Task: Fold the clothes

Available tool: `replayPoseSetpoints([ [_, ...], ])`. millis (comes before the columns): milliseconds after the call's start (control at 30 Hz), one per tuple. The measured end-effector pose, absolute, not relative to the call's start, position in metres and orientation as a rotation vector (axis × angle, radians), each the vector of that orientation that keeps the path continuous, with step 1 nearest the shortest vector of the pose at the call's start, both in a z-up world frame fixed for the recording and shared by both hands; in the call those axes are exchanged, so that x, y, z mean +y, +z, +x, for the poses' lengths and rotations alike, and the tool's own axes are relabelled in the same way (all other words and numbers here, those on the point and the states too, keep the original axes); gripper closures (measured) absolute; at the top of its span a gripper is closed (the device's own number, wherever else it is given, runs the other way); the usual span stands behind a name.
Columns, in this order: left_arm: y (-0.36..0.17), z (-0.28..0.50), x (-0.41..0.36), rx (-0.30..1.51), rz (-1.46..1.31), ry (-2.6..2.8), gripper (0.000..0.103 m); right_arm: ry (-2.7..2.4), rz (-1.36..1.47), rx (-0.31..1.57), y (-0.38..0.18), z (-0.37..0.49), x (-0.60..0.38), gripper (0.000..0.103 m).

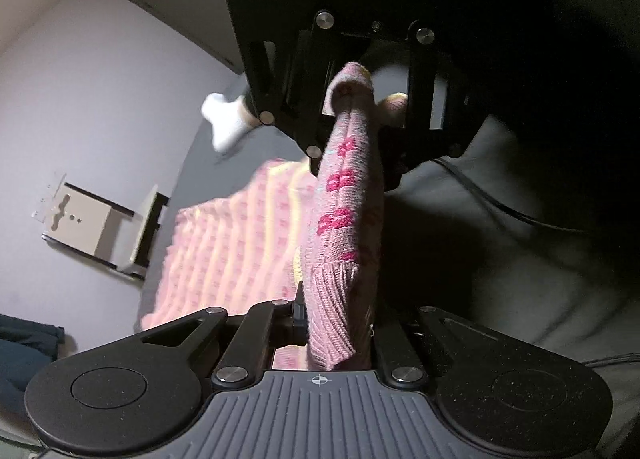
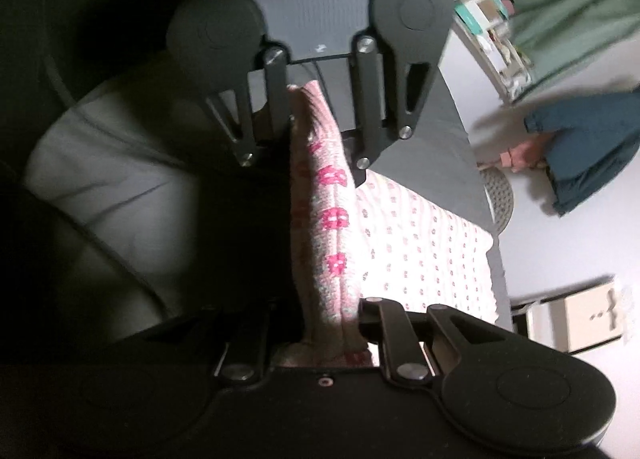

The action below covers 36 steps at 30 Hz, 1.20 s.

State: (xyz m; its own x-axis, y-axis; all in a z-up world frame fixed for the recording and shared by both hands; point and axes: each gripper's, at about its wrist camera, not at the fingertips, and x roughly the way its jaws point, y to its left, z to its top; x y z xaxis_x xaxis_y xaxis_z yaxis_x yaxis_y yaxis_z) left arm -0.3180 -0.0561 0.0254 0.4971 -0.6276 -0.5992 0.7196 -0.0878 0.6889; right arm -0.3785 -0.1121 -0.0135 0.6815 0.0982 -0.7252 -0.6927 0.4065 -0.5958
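Two tools face each other here, with one pink knitted sweater stretched between them. The left tool is clamped on the ribbed edge of the sweater, the knit bunched tight between its two black fingers. The right tool is closed on the other end of the same strip of fabric, its fingers pressed in against the pink knit from both sides. From each wrist view the opposite tool shows at the far end of the strip, also pinching the cloth.

The held part runs as a folded band from one tool to the other, and in the left wrist view I count three bright magenta flower marks along it, with a fourth partly hidden near the ribbing. The rest of the sweater hangs down and spreads out on the dark grey counter, a paler pink panel dotted with many small flowers.

Behind the band sits a person in a light grey garment, with a thin dark cable crossing it. One white sock shows past the right tool in the left wrist view, blurred. On the pale floor there is one small cream box with black edges, and one dark blue garment lies on it as well. A green cloth hangs at the far side, beside a cluttered shelf too blurred to count.
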Motion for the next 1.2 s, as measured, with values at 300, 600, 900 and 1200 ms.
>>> replayPoseSetpoints([
  [300,0.074,-0.225,-0.11,0.114,1.2,-1.086,0.094,0.655,-0.622,0.856,0.063,-0.249,-0.182,0.086],
  [600,0.072,-0.123,-0.168,0.222,1.254,-1.076,0.094,0.639,-0.54,0.976,0.06,-0.15,-0.231,0.085],
  [900,0.032,-0.055,-0.202,0.386,1.187,-1.072,0.094,0.557,-0.408,1.03,0.018,-0.071,-0.286,0.083],
  [1200,0.002,-0.015,-0.19,0.586,0.928,-1.063,0.084,0.511,-0.124,1.066,-0.027,-0.034,-0.332,0.074],
])
